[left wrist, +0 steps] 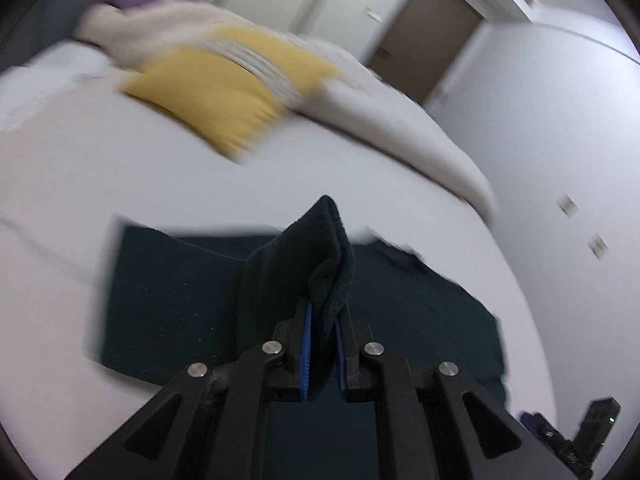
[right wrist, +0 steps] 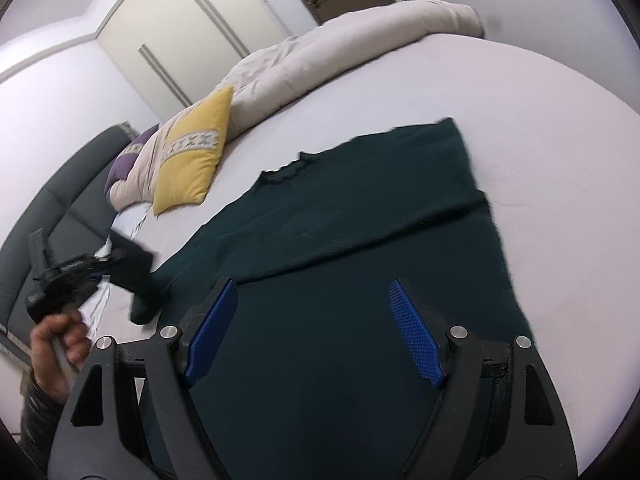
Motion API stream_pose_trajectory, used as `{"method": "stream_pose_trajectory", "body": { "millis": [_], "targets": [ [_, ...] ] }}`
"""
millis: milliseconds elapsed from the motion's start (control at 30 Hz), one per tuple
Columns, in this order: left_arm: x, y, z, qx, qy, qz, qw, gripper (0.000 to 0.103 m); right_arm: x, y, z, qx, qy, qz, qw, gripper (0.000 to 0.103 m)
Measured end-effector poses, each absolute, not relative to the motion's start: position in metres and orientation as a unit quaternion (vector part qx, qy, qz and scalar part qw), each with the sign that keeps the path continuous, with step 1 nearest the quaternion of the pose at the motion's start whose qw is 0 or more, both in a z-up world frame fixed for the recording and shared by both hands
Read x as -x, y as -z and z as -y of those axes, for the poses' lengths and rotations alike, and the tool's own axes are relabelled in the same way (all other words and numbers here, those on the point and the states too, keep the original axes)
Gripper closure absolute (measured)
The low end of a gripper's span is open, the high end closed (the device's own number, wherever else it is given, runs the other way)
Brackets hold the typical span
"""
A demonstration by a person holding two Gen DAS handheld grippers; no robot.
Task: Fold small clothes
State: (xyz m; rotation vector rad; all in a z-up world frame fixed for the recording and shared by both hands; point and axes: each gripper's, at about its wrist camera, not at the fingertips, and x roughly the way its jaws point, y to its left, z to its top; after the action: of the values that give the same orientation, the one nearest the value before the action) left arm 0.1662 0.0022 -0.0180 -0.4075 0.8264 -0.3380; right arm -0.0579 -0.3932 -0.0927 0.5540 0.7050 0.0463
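A dark green sweater (right wrist: 360, 208) lies spread flat on the white bed sheet (right wrist: 540, 120), neckline toward the far side. My left gripper (left wrist: 324, 312) is shut on a folded edge of it (left wrist: 320, 248), and the cloth rises from between the blue pads. The right wrist view shows that same left gripper (right wrist: 108, 258) at the sweater's left end, held in a person's hand (right wrist: 60, 340) with the sleeve end lifted off the bed. My right gripper (right wrist: 312, 284) hovers open over the sweater's near part, with no cloth pinched between its pads (right wrist: 416, 344).
A yellow cushion (right wrist: 192, 160), a purple pillow (right wrist: 124, 160) and a bunched beige duvet (right wrist: 320, 48) lie along the far side of the bed. A dark headboard (right wrist: 60, 200) is at the left. Wardrobe doors (right wrist: 180, 40) and a brown door (left wrist: 424, 40) stand behind.
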Motion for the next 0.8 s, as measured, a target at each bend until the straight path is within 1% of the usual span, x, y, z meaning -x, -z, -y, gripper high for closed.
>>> {"method": "stream_pose_trajectory", "body": {
  "millis": [67,100,133,167,200,267,300,333,400,467,533,600,667,800],
  "targets": [
    [-0.168,0.037,0.053,0.183,0.201,-0.413,0.869,0.091,0.061,0.097,0.401,-0.279,-0.014,-0.339,0.898,0.026],
    [-0.169,0.046,0.069,0.177,0.213,-0.419,0.865,0.089,0.062,0.1,0.405,-0.282,-0.011,-0.339,0.897,0.026],
    [-0.171,0.055,0.086,0.174,0.226,-0.431,0.856,0.082,0.063,0.102,0.408,-0.283,-0.007,-0.341,0.896,0.026],
    [-0.171,0.066,0.1,0.172,0.237,-0.448,0.845,0.078,0.062,0.105,0.41,-0.284,-0.004,-0.344,0.895,0.026],
    [-0.172,0.069,0.105,0.172,0.241,-0.453,0.841,0.073,0.061,0.107,0.412,-0.283,0.0,-0.347,0.894,0.026],
    [-0.166,0.071,0.096,0.175,0.237,-0.451,0.843,0.054,0.056,0.111,0.414,-0.283,0.005,-0.354,0.891,0.026],
    [-0.162,0.068,0.084,0.181,0.229,-0.446,0.846,0.043,0.052,0.113,0.414,-0.284,0.004,-0.356,0.89,0.025],
    [-0.16,0.063,0.071,0.191,0.225,-0.434,0.851,0.039,0.047,0.114,0.412,-0.282,0.002,-0.36,0.889,0.025],
    [-0.153,0.051,0.032,0.205,0.22,-0.407,0.863,0.038,0.031,0.114,0.402,-0.276,-0.01,-0.366,0.889,0.025],
    [-0.148,0.045,0.01,0.203,0.2,-0.396,0.873,0.038,0.009,0.112,0.385,-0.267,-0.031,-0.375,0.887,0.025],
    [-0.15,0.049,-0.019,0.207,0.172,-0.393,0.879,0.038,-0.013,0.109,0.365,-0.255,-0.052,-0.382,0.887,0.026],
    [-0.156,0.058,-0.052,0.232,0.143,-0.399,0.876,0.04,-0.041,0.109,0.341,-0.241,-0.075,-0.394,0.884,0.026],
    [-0.152,0.065,-0.073,0.249,0.128,-0.4,0.873,0.04,-0.074,0.119,0.315,-0.219,-0.078,-0.427,0.874,0.026],
    [-0.148,0.074,-0.098,0.257,0.113,-0.401,0.872,0.04,-0.119,0.153,0.283,-0.202,-0.059,-0.5,0.84,0.047]
  ]
}}
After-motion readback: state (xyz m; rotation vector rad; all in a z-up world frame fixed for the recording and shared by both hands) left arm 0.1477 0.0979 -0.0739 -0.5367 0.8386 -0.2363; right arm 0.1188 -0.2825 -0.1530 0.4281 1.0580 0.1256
